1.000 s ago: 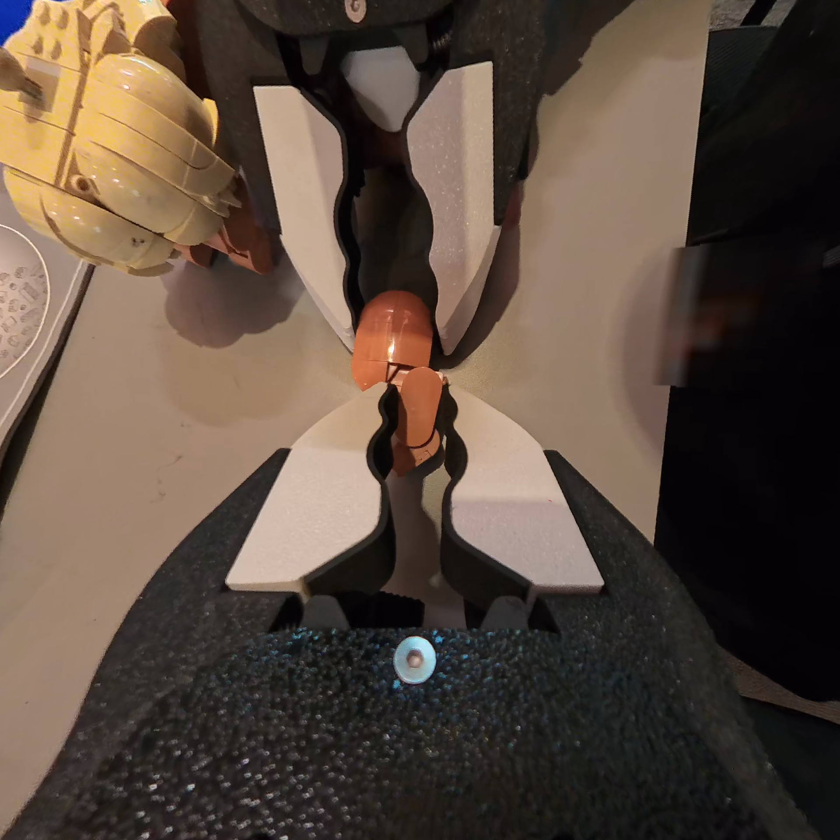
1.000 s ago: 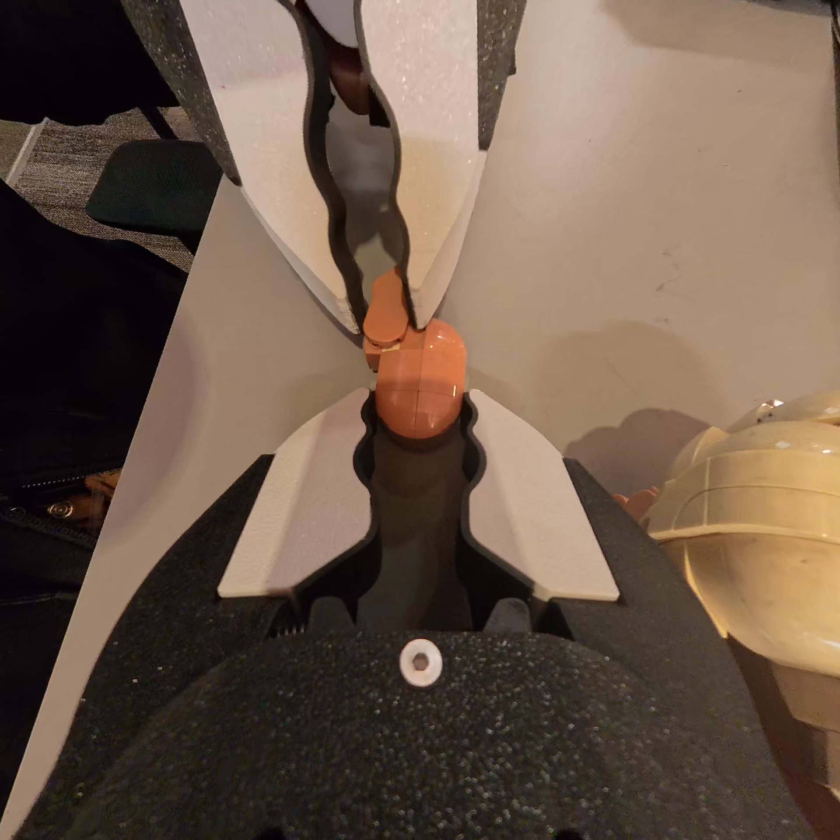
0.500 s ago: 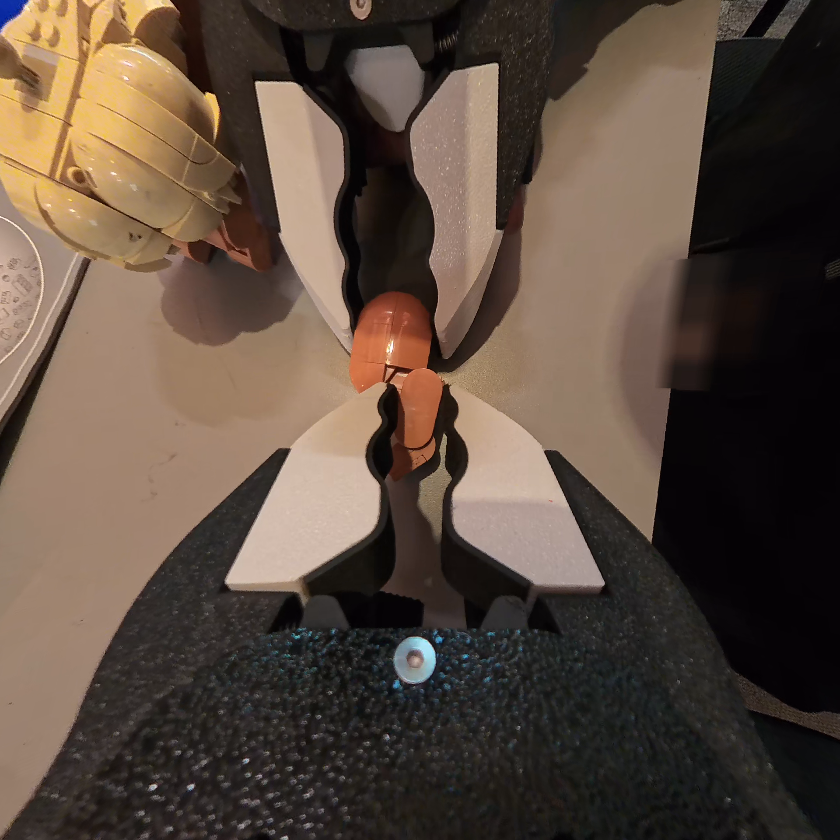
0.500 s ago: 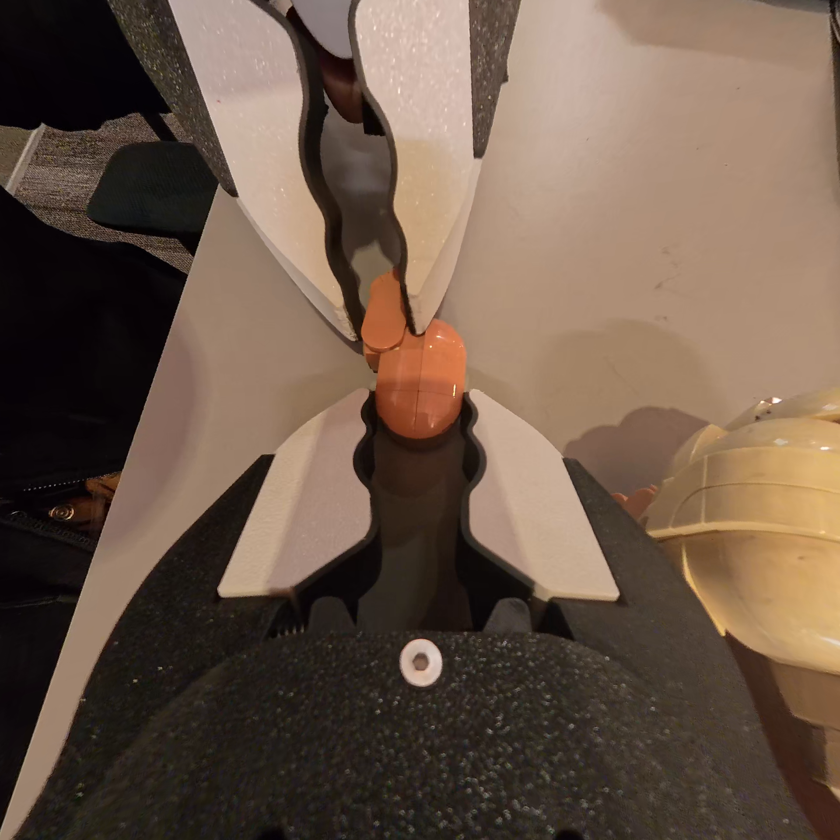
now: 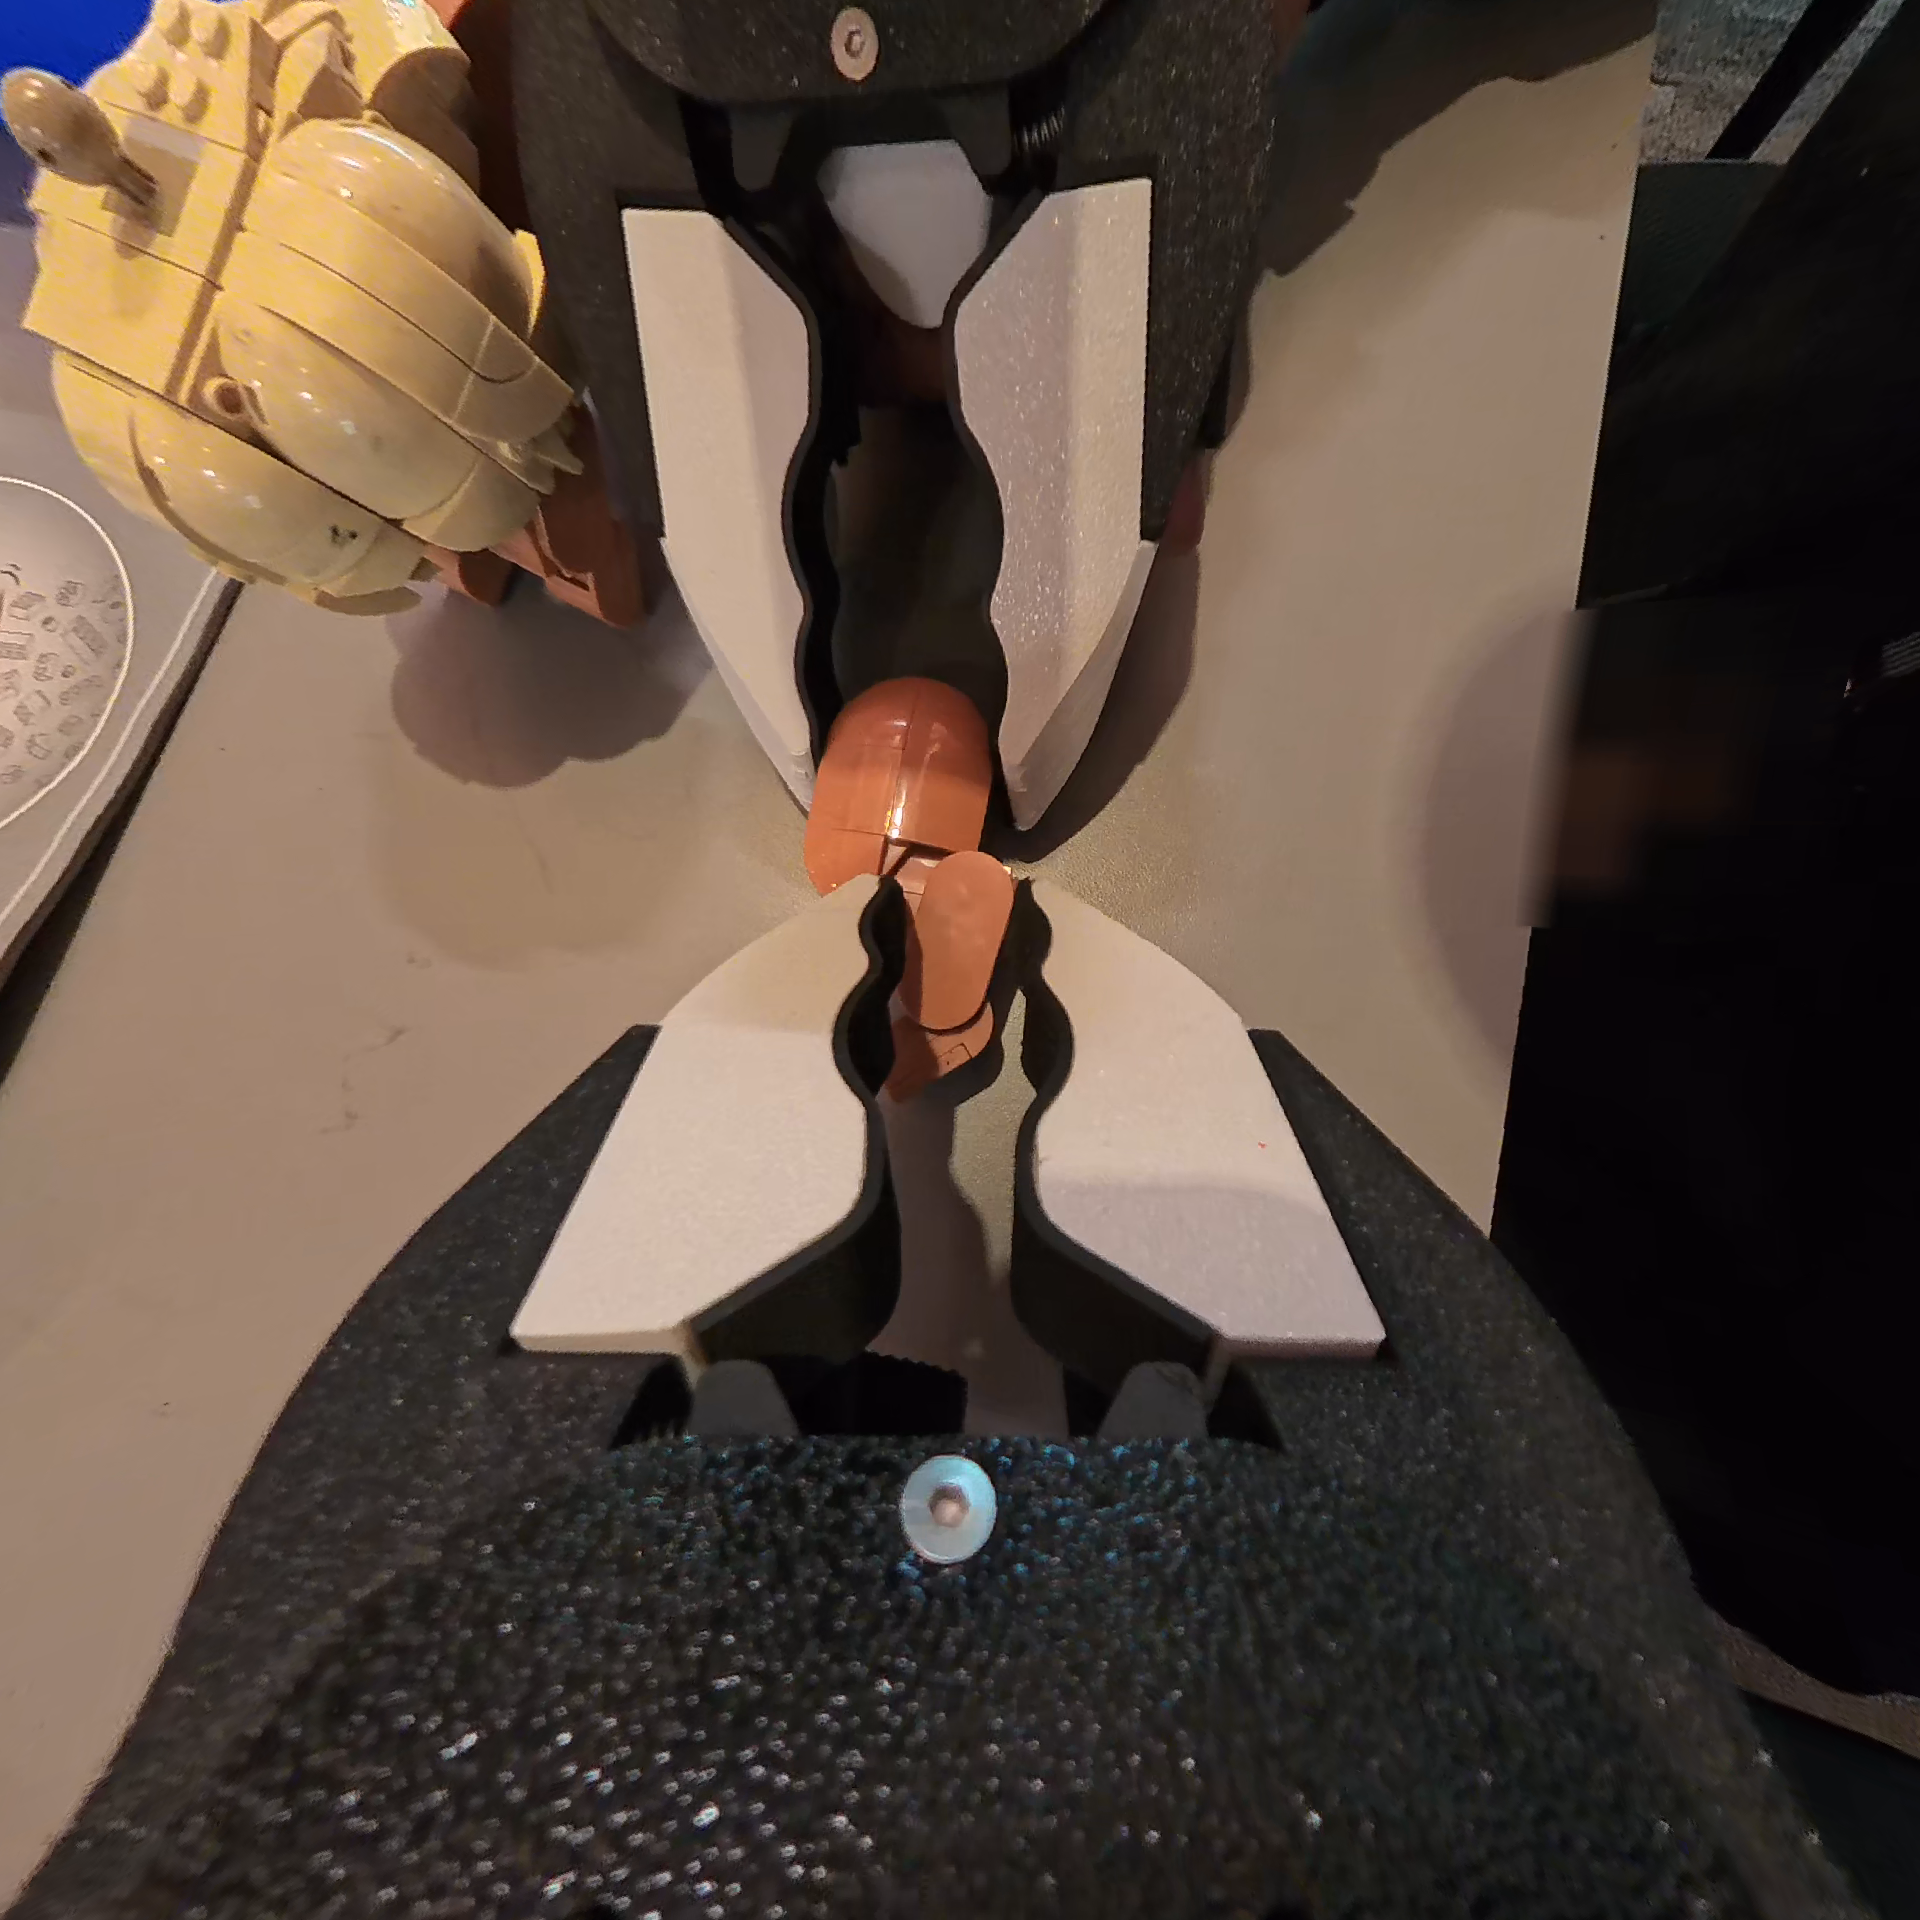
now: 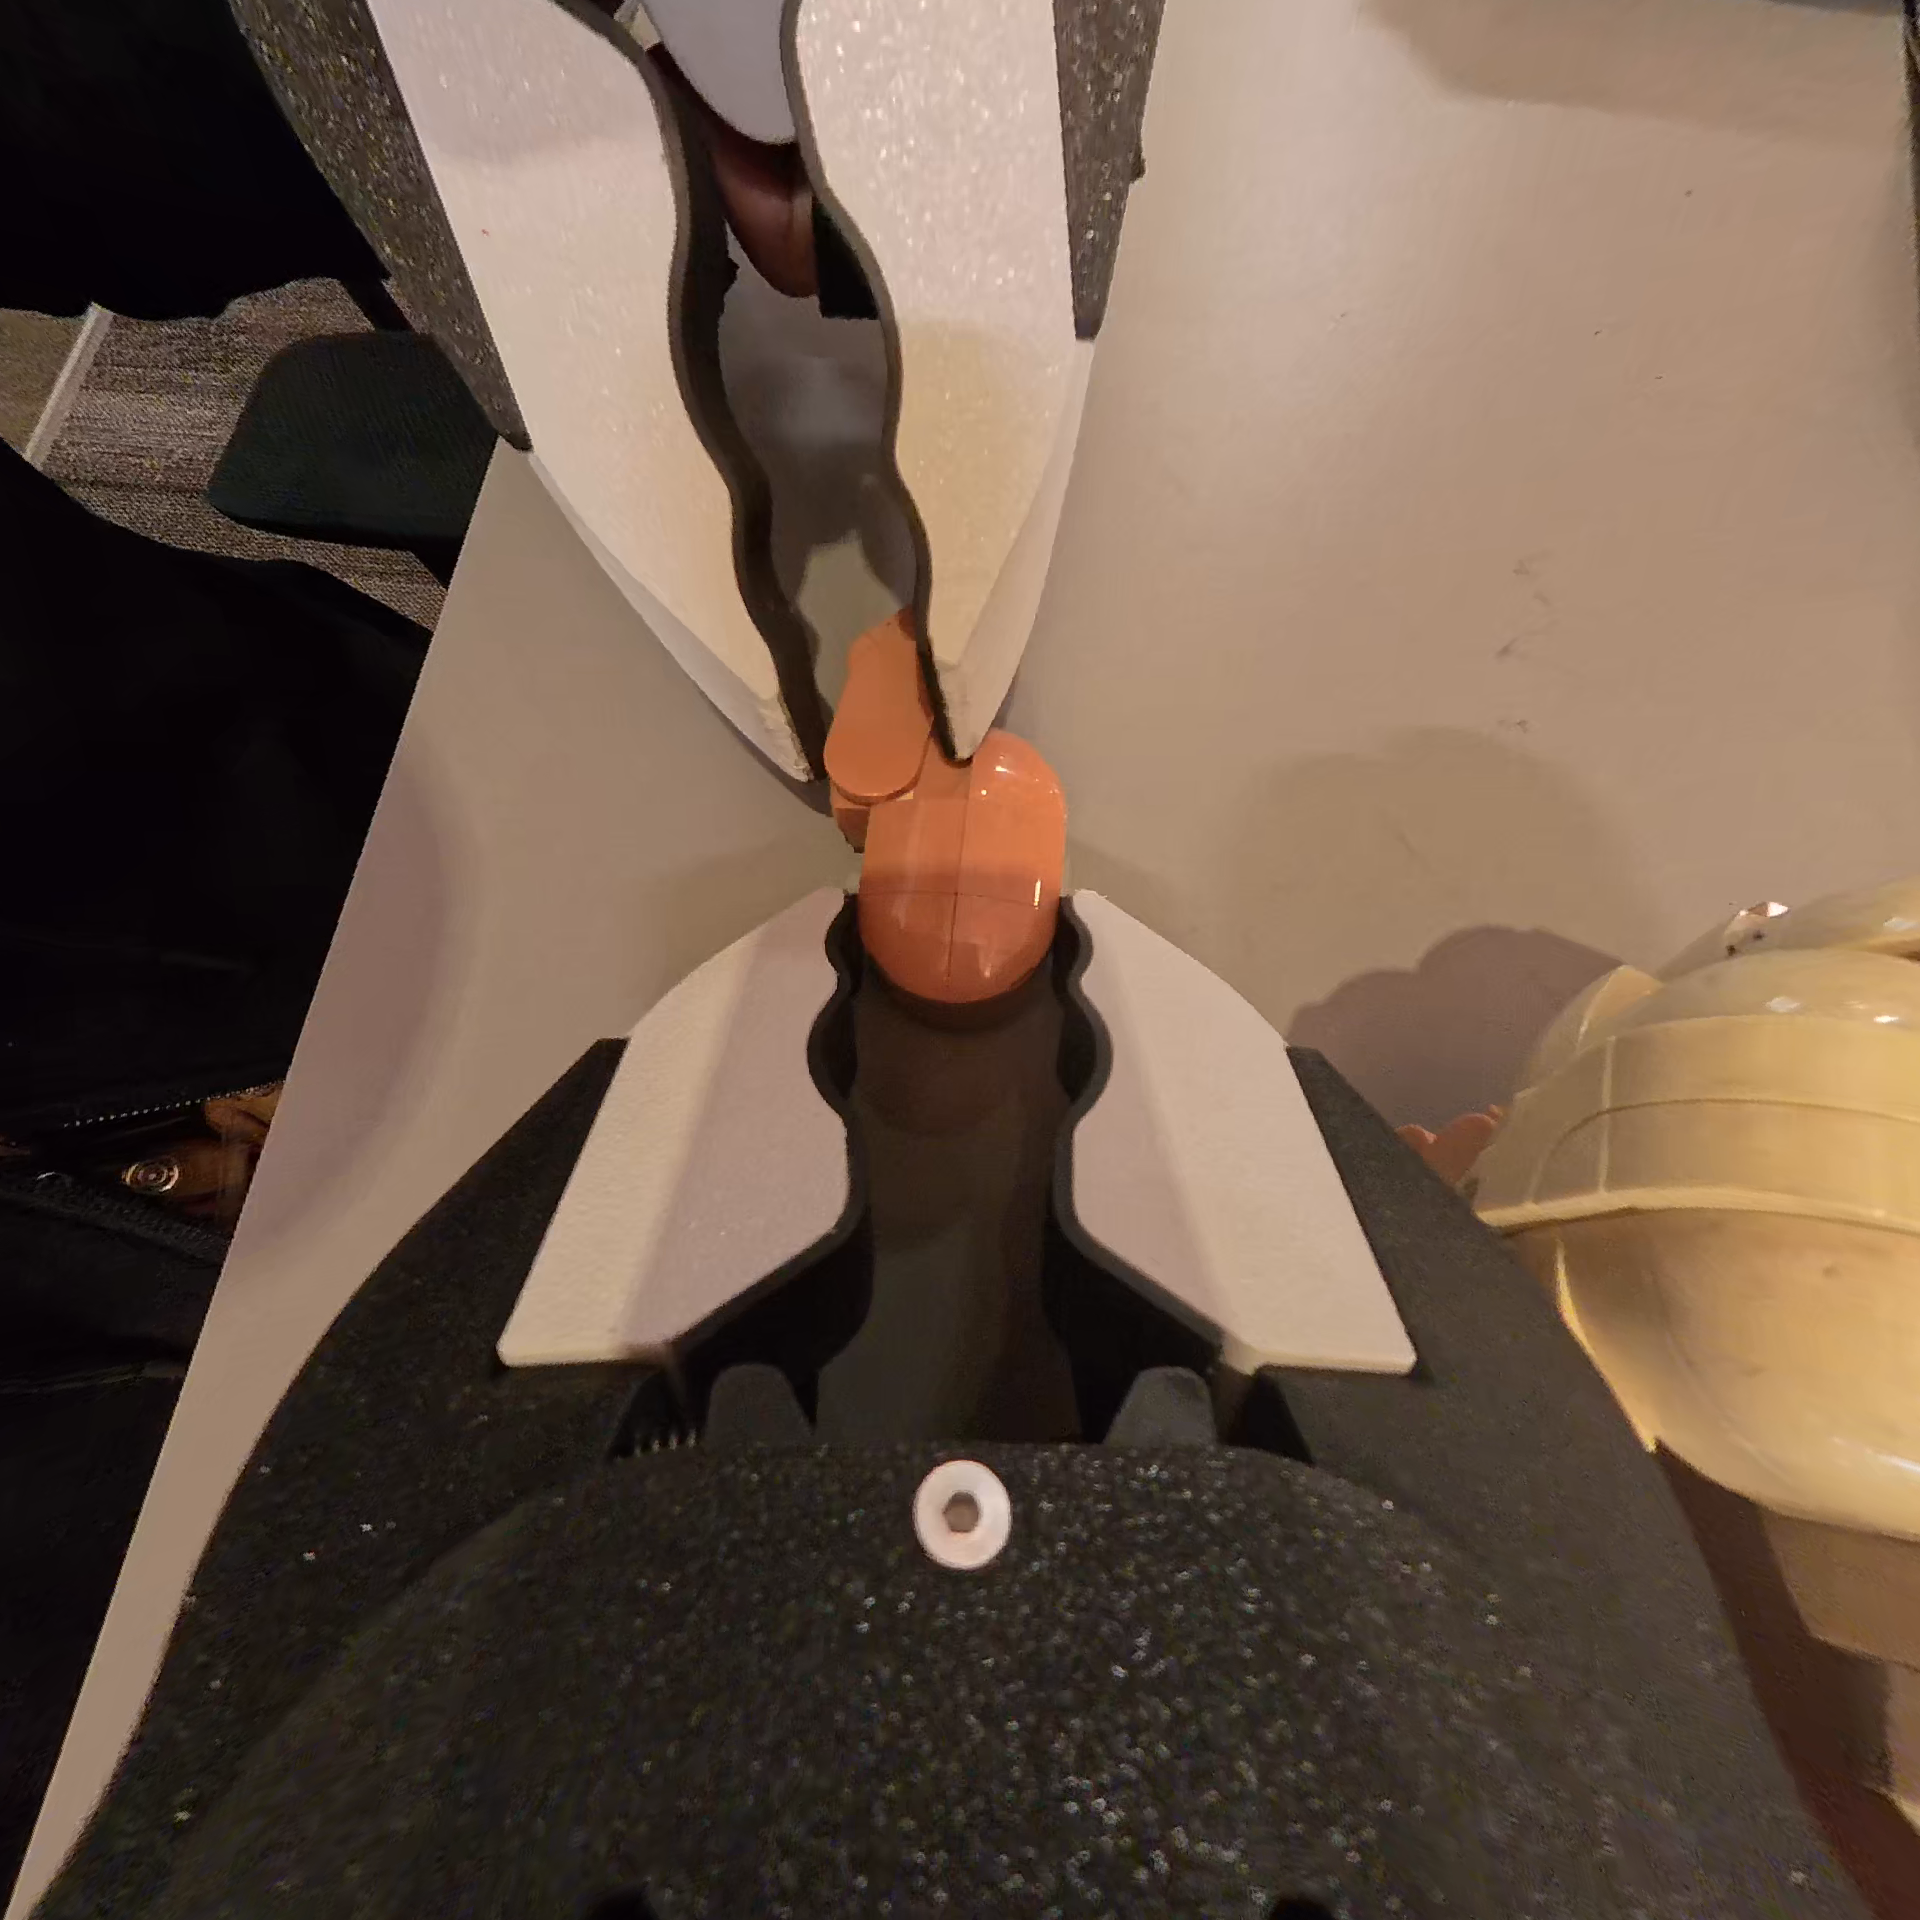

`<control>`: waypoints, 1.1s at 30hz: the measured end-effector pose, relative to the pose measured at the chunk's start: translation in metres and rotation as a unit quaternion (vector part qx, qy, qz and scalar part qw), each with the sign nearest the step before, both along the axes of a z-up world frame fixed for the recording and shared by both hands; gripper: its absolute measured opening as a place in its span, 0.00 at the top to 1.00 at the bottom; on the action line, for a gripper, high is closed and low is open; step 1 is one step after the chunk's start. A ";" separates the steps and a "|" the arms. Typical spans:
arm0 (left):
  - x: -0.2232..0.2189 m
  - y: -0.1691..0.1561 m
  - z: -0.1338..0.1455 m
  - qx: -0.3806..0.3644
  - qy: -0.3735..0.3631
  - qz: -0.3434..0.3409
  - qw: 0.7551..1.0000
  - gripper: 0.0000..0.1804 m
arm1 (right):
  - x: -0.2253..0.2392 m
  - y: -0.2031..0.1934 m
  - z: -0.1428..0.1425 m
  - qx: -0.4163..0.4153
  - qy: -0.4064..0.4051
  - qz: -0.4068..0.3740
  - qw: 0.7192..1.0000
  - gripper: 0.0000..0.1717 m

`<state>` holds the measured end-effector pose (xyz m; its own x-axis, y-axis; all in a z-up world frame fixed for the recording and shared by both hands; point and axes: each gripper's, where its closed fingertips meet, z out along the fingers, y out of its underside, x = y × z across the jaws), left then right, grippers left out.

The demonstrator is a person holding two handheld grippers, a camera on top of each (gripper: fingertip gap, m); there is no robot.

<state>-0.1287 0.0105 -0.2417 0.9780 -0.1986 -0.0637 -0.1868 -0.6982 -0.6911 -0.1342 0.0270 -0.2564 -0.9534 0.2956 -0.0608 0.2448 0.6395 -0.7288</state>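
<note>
My two grippers face each other tip to tip above a beige table [image 5: 312, 1039]. My right gripper [image 6: 961, 904] is shut on a rounded, glossy orange brick block [image 6: 961, 883], with both pads pressing its sides. My left gripper [image 5: 945, 888] is shut on a flat oval orange piece [image 5: 961, 945] that joins onto that block [image 5: 899, 774]. In the right wrist view the left gripper [image 6: 883, 758] comes in from the top with the oval piece [image 6: 873, 717] between its tips. In the left wrist view the right gripper [image 5: 914, 810] comes in from the top.
A tan brick-built rounded model [image 5: 281, 343] with brown parts stands on the table beside the right gripper; it also shows in the right wrist view [image 6: 1714, 1195]. A grey sheet with a printed circle [image 5: 62, 644] lies at the left. Dark bags [image 5: 1766, 935] lie past the table's edge. Less than 4 cm separates the two grippers' tips.
Both grippers keep their hold on the orange assembly. The views have shifted only slightly, with the right gripper a little closer in the left wrist view.
</note>
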 end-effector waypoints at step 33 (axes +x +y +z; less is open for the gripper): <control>-0.011 0.003 0.009 0.063 0.472 -0.001 0.879 0.82 | -0.008 0.002 0.009 -0.038 -0.020 -0.034 0.999 0.79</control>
<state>-0.1402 0.0138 -0.2324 0.4773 -0.1336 -0.8685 -0.7194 -0.6270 -0.2990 -0.1423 0.0291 -0.2478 -0.9280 0.3519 -0.1227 0.3149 0.5643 -0.7632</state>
